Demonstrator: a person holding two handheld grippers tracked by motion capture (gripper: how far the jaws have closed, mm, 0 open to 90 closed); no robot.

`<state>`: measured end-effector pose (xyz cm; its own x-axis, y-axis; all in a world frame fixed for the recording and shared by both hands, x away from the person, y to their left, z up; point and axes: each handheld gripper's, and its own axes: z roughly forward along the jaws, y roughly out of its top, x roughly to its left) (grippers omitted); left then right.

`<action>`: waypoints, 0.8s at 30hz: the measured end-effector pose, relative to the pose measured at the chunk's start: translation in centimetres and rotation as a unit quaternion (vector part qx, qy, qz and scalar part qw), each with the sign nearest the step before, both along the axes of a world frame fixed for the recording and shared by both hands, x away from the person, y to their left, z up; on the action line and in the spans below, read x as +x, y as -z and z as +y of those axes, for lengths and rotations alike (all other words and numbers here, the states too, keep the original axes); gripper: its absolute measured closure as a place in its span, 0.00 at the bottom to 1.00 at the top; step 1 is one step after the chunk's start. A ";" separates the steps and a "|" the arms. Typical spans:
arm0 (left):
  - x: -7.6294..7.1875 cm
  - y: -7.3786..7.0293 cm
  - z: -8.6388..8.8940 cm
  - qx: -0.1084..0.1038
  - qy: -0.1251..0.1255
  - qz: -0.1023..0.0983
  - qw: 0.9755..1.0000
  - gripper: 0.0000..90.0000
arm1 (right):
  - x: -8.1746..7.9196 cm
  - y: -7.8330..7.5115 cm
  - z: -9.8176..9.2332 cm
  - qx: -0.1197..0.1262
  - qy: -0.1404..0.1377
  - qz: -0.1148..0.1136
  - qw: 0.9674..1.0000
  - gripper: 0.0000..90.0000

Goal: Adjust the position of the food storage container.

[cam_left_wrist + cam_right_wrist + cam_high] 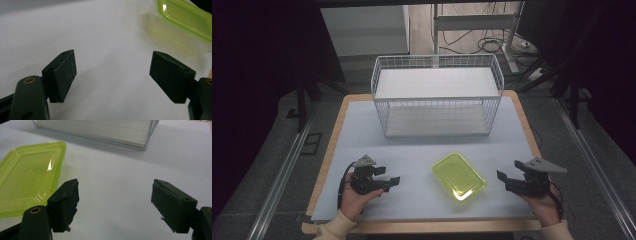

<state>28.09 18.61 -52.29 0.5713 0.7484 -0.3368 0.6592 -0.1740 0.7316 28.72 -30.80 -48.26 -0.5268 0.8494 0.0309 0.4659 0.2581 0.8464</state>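
Yellow-green translucent plastic container [459, 176] lies untouched on the table between my wide-open, empty left gripper [388, 183] and right gripper [503, 180], nothing begun.

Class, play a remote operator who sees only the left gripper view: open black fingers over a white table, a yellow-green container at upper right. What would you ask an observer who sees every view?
Operator: What lies beyond the container?
Observer: A white wire basket stands at the far side of the table, apart from the container.
Operator: Where is the other gripper?
Observer: The right gripper is held open on the container's other side, not touching it.
Operator: Is the container upright?
Observer: The right gripper view shows its hollow facing up, with nothing in it.
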 end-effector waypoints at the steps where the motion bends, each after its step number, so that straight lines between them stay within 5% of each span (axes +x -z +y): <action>1: 0.0 0.0 0.1 0.000 0.000 -0.001 1.000 0.23 | 0.0 0.1 0.0 0.001 -0.002 0.002 1.000 0.24; 15: 0.0 -0.1 0.3 -0.001 -0.002 -0.002 1.000 0.23 | 0.0 -0.3 -0.1 0.006 0.002 0.000 1.000 0.32; 22: -0.3 -0.1 0.6 -0.003 -0.007 -0.002 1.000 0.23 | 0.3 -0.5 -0.2 0.008 -0.004 0.011 1.000 0.54; 24: -0.4 -0.2 0.6 -0.005 -0.009 -0.003 1.000 0.23 | 0.3 -0.5 0.0 0.004 -0.012 0.017 1.000 0.67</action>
